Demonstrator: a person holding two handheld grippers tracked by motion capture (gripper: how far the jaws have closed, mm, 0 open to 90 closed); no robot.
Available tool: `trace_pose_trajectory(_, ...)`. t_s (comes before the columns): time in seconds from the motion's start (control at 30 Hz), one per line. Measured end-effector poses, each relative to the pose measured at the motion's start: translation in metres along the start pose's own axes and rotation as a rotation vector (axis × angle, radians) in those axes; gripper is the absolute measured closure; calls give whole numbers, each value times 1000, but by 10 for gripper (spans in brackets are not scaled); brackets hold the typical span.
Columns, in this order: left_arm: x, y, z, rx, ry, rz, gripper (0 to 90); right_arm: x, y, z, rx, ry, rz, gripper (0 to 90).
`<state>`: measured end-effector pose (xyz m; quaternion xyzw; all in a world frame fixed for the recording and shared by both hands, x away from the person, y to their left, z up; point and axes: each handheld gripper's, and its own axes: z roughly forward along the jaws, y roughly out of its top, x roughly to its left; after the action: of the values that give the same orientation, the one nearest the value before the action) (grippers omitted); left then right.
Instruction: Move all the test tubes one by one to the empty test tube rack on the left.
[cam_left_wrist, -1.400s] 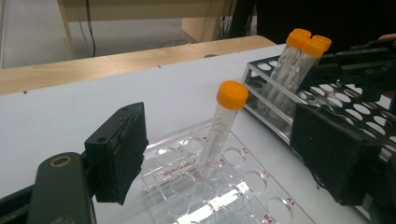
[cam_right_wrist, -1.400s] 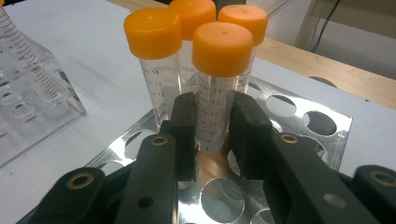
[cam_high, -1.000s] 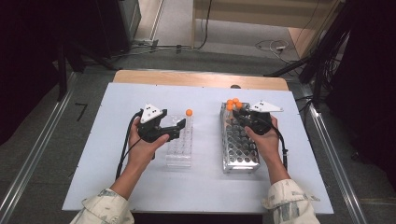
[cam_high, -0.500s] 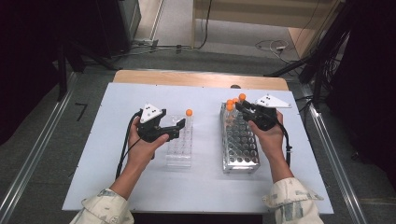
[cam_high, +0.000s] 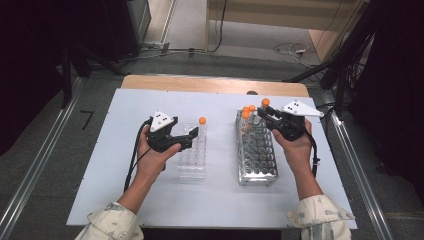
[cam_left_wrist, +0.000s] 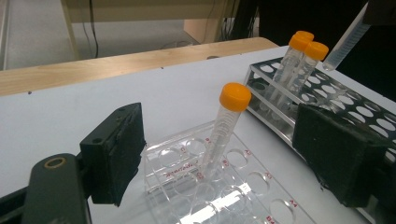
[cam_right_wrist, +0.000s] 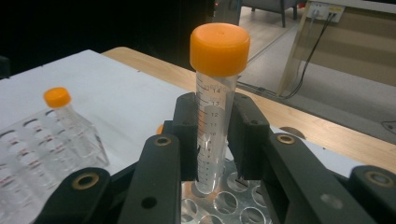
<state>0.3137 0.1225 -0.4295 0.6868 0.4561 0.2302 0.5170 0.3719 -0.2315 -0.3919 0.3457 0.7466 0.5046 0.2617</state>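
Left tongs (cam_high: 192, 136): I held them over the clear plastic rack (cam_high: 192, 159), jaws standing wide apart, nothing between the pads. My left hand (cam_high: 152, 157) rested just beside that rack's near-left side.

Clear plastic rack: it lay on the white tabletop (cam_high: 100, 165), left of centre. One orange-capped tube (cam_left_wrist: 223, 133) stood in a far hole, leaning a little; in the left tongs' view it rose between the two open pads, touching neither.

Metal rack (cam_high: 256, 152): it lay right of centre on the tabletop, well apart from the clear rack. Two capped tubes (cam_high: 247, 114) stood side by side at its far end.

Right tongs (cam_high: 264, 114): I had them clamped on a third tube (cam_right_wrist: 214, 112), gripped on the clear graduated barrel below its orange cap. The tube stood upright between the pads.

Held tube, position: its lower tip hung over the far holes of the metal rack; whether it had cleared the hole I could not tell. In the high view its cap sat just beside the two standing tubes.

Right hand (cam_high: 295, 145): it lay along the metal rack's right side.
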Motion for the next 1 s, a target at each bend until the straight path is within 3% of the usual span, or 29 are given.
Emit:
trace_pose_trajectory(0.3,-1,1,0,7,-16,-7,172,16,6,-12,1,42,-16,718)
trace_pose_trajectory(0.43,-3,3,-1,10,-22,-5,172,29,8,-15,4,84,-30,718)
trace_pose_trajectory(1.0,-6,6,-5,-10,-53,-14,174,62,0,0,50,173,-64,718)
